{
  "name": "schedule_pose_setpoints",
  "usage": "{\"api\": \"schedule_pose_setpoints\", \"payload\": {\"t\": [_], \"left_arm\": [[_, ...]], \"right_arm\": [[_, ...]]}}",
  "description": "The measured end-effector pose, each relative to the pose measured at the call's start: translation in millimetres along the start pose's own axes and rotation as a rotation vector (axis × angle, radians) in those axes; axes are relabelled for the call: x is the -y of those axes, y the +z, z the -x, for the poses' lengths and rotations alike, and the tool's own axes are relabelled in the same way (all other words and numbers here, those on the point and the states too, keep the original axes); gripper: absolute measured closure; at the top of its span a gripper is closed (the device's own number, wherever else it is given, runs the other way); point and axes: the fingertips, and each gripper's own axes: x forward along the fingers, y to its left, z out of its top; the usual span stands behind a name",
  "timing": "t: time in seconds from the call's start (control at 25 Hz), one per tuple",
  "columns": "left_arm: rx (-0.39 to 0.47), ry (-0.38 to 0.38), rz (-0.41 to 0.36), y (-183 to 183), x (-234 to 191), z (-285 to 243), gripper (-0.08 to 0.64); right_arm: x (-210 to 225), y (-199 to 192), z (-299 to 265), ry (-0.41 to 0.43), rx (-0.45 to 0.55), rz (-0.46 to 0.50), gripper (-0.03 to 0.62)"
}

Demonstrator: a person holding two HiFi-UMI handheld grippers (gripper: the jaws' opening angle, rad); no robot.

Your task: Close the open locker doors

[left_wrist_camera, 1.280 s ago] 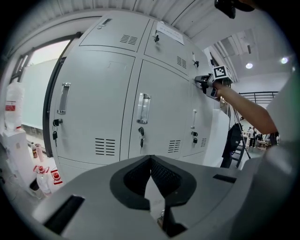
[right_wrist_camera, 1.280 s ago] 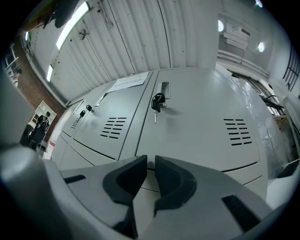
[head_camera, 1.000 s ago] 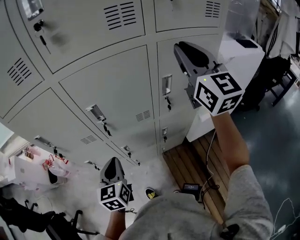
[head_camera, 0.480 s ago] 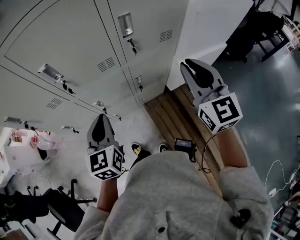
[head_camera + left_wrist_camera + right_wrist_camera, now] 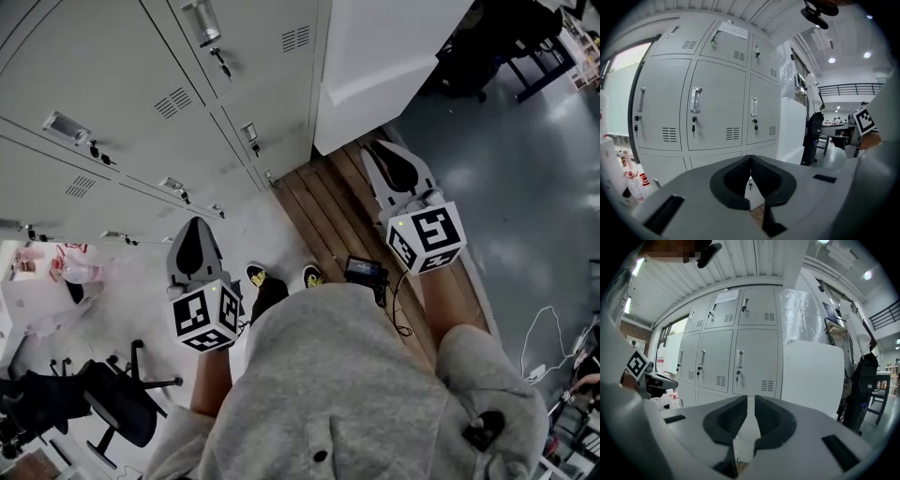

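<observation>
A bank of grey lockers (image 5: 112,66) fills the upper left of the head view, and every door I see lies flush, with handles and keys in the locks. My left gripper (image 5: 192,230) hangs low over the pale floor, well short of the lockers, jaws closed tip to tip and empty. My right gripper (image 5: 380,150) is held over the wooden slats, its jaws a narrow gap apart with nothing between them. The left gripper view looks past the left gripper (image 5: 750,159) at the lockers (image 5: 717,108). The right gripper view shows the right gripper (image 5: 751,401) facing the lockers (image 5: 754,362).
A tall white cabinet (image 5: 384,47) stands right of the lockers. Wooden slats (image 5: 319,216) cover the floor before it, with a black device (image 5: 364,272) and its cable. My shoes (image 5: 255,277) are below. An office chair (image 5: 103,398) stands at lower left, a small table with bottles (image 5: 47,281) beyond.
The head view has swung down from the locker doors to the floor. The right gripper has dropped from door height to low over the slats. The left gripper has shifted slightly.
</observation>
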Motion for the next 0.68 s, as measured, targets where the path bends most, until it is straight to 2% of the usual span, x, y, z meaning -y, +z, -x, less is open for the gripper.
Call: {"api": "schedule_pose_setpoints", "payload": {"t": [0.36, 0.68], "left_arm": [[-0.002, 0.008, -0.008, -9.8, 34.1, 11.6, 0.549], [-0.001, 0.033, -0.016, -10.0, 35.5, 19.8, 0.549]], "right_arm": [[7.9, -7.3, 22.8, 0.021, 0.018, -0.027, 0.526], [9.0, -9.5, 27.6, 0.035, 0.025, -0.037, 0.526]]}}
